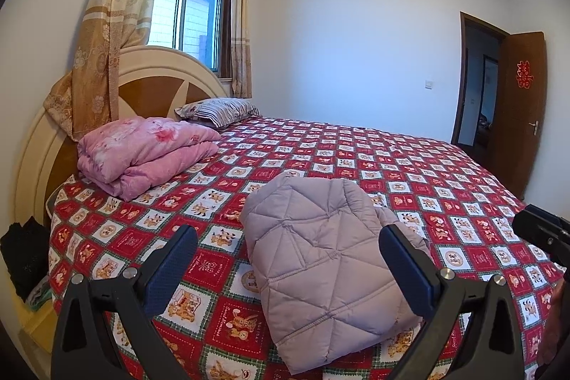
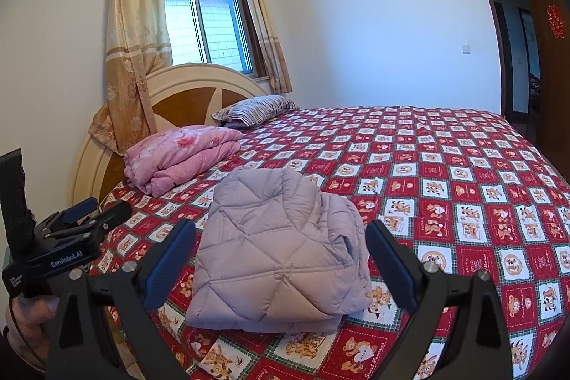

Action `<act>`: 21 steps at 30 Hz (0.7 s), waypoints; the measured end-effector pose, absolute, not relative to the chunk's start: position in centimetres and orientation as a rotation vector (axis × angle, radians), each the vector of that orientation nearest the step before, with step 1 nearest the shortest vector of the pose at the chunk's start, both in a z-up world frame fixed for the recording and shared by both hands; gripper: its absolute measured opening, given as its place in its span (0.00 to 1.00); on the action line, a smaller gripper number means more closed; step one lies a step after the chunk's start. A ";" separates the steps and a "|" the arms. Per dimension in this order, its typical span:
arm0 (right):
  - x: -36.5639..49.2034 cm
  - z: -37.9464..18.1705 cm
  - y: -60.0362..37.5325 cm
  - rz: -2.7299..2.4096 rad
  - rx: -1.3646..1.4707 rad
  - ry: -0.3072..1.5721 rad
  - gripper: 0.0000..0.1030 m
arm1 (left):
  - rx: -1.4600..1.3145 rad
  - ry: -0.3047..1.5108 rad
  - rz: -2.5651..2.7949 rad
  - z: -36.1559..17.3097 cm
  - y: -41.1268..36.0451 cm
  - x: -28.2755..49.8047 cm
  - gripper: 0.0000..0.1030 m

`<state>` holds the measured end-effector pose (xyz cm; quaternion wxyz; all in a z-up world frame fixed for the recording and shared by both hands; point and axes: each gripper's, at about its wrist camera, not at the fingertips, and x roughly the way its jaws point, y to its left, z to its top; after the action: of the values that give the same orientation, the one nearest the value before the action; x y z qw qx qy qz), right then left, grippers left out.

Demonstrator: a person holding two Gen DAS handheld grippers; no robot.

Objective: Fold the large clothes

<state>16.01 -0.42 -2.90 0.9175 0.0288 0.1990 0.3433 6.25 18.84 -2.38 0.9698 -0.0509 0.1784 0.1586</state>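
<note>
A folded lilac quilted jacket (image 1: 320,255) lies in a compact bundle near the front edge of the bed (image 1: 445,187). My left gripper (image 1: 288,232) hovers just in front of it, open wide, holding nothing. In the right wrist view the same jacket (image 2: 278,244) sits between and beyond the fingers of my right gripper (image 2: 281,226), which is also open and empty. The left gripper (image 2: 74,227) shows at that view's left edge, held by a hand (image 2: 32,316). The right gripper's body (image 1: 545,234) shows at the left wrist view's right edge.
The bed has a red patchwork cover. A folded pink quilt (image 1: 142,152) and a striped pillow (image 1: 221,111) lie by the headboard (image 1: 149,88). Dark clothes (image 1: 25,255) sit beside the bed on the left. A brown door (image 1: 520,109) stands open at the far right.
</note>
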 end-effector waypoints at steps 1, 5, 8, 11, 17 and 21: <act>15.9 -2.8 -0.5 0.705 0.060 0.406 0.97 | -0.102 0.358 0.314 -2.4 18.7 6.2 0.99; 15.9 -2.7 -0.5 0.706 0.059 0.401 0.97 | -0.097 0.363 0.313 -2.4 18.5 6.4 0.99; 15.9 -2.7 -0.5 0.707 0.064 0.405 0.97 | -0.105 0.372 0.312 -2.5 18.5 6.5 0.99; 15.9 -2.7 -0.5 0.705 0.063 0.406 0.97 | -0.123 0.380 0.311 -2.7 18.8 6.6 0.99; 16.1 -2.7 -0.4 0.707 0.057 0.415 0.97 | -0.134 0.385 0.316 -2.9 19.2 6.7 0.99; 16.0 -2.7 -0.3 0.707 0.055 0.417 0.97 | -0.094 0.361 0.311 -2.8 18.8 6.5 0.99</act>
<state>16.04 -0.31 -2.68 0.9165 0.0268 0.2029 0.3438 6.46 18.79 -2.79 0.9706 -0.0468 0.1789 0.1538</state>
